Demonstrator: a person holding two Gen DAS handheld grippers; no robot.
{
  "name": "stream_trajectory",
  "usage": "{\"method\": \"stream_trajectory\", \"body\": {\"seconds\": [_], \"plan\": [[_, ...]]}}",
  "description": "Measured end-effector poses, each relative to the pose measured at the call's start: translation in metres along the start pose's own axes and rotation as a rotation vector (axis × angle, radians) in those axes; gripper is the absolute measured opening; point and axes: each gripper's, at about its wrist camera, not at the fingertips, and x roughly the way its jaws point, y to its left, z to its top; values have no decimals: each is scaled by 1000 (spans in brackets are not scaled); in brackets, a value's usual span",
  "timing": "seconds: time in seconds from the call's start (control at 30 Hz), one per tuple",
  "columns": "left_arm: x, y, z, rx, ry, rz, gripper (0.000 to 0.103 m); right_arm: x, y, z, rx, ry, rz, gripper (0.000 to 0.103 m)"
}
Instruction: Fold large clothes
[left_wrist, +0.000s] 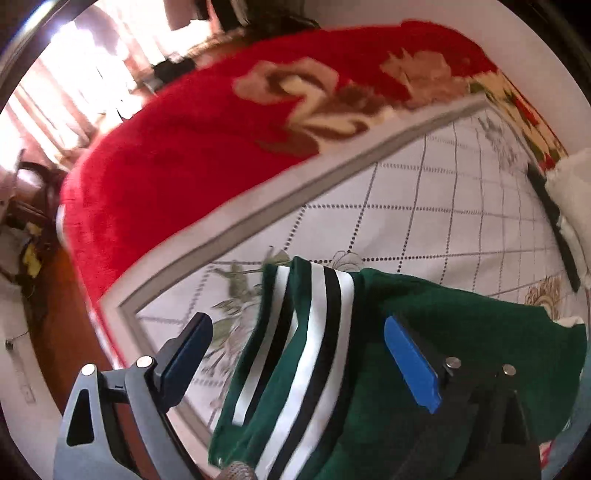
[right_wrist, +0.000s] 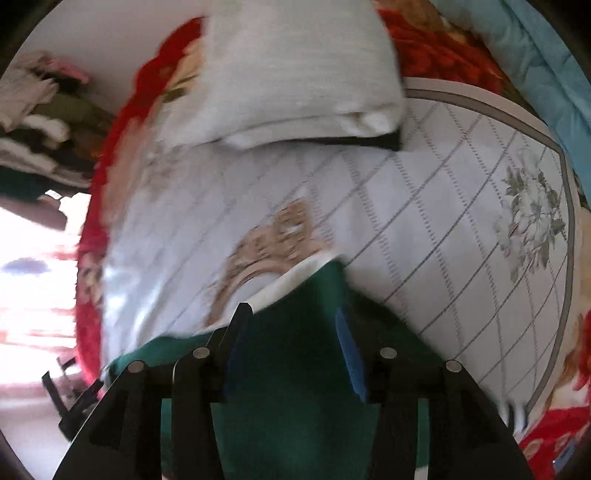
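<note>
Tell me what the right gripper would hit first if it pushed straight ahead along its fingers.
The right gripper would first meet the dark green garment with a white hem, which already lies between its open fingers. Beyond that come the white grid-patterned bed mat and, farther on, the folded white cloth; depth is hard to judge.

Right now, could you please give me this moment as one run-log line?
left gripper: open over striped sleeve | right gripper: open around green garment | surface: grid-patterned bedsheet | folded white garment at far side
</note>
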Motion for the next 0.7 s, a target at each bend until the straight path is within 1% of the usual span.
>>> {"method": "stream_trajectory", "body": {"seconds": [0.07, 0.1, 0.13, 0.17, 0.2, 0.27, 0.3, 0.4, 0.43, 0.5, 0.53, 0.6, 0.63, 0.7], "plan": [[-12, -9, -3, 19, -48, 48, 95, 8, 23, -17, -50, 50, 52, 49], [-15, -18, -5, 46, -77, 69, 95, 20, 36, -24, -80, 95, 60, 49], [-9, -29, -6, 83, -86, 101, 95, 38, 49, -30, -115, 135, 67, 49], [5, -34, -4, 98, -72, 131, 95, 54, 60, -34, -134, 155, 67, 49], [27, -34, 0, 84, -39, 143, 95, 74, 68, -37, -152, 177, 49, 48], [61, -32, 9, 62, 18, 166, 95, 114, 75, -38, -150, 199, -32, 48], [84, -26, 15, 55, 52, 174, 96, 127, 75, -38, -142, 199, -61, 48], [116, -11, 26, -5, 122, 77, 103, 147, 73, -33, -112, 144, -120, 48], [121, -11, 29, 1, 130, 55, 103, 152, 73, -32, -104, 141, -132, 48], [121, -14, 31, 27, 128, 59, 103, 163, 73, -28, -88, 128, -156, 48], [117, -16, 31, 44, 123, 72, 103, 166, 76, -25, -105, 132, -174, 48], [104, -19, 30, 71, 113, 88, 103, 168, 82, -16, -123, 165, -202, 48], [92, -22, 28, 84, 102, 90, 103, 162, 82, -12, -107, 173, -188, 48], [70, -31, 21, 111, 79, 79, 103, 136, 76, -8, -72, 139, -126, 48]]}}
